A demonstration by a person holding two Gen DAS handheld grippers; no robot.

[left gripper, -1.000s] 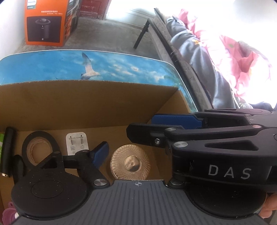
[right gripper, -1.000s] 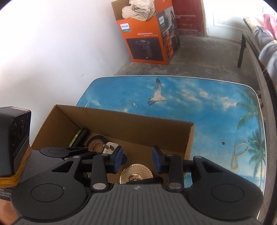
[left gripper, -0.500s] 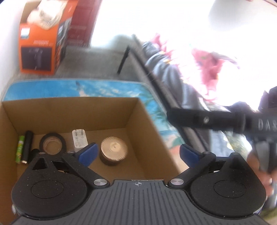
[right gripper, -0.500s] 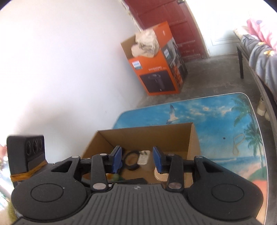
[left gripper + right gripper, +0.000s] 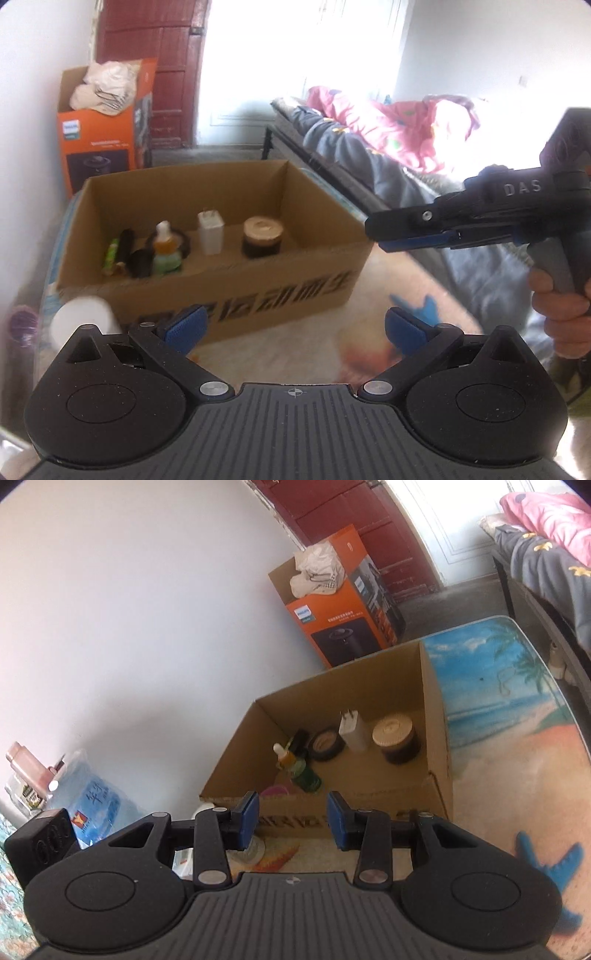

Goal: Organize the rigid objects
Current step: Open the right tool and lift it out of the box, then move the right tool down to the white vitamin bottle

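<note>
An open cardboard box (image 5: 229, 291) (image 5: 436, 716) stands on the beach-print table. Inside it are a round jar with a tan lid (image 5: 261, 236) (image 5: 397, 734), a white plug adapter (image 5: 210, 230) (image 5: 352, 729), a black tape roll (image 5: 325, 744), a green dropper bottle (image 5: 166, 251) (image 5: 301, 771) and dark cylinders (image 5: 125, 247). My left gripper (image 5: 293, 330) is open and empty, in front of the box. My right gripper (image 5: 291, 819) is open and empty, near the box's front edge; it also shows at the right of the left wrist view (image 5: 476, 221).
A white cylinder (image 5: 83, 321) stands left of the box. An orange carton (image 5: 105, 129) (image 5: 343, 602) stands on the floor by the red door. A bed with pink bedding (image 5: 388, 125) lies to the right. A blue packet (image 5: 88, 794) and bottles sit at the left.
Both grippers have pulled back and up out of the box. The left gripper has opened wide. The jar now stands inside the box.
</note>
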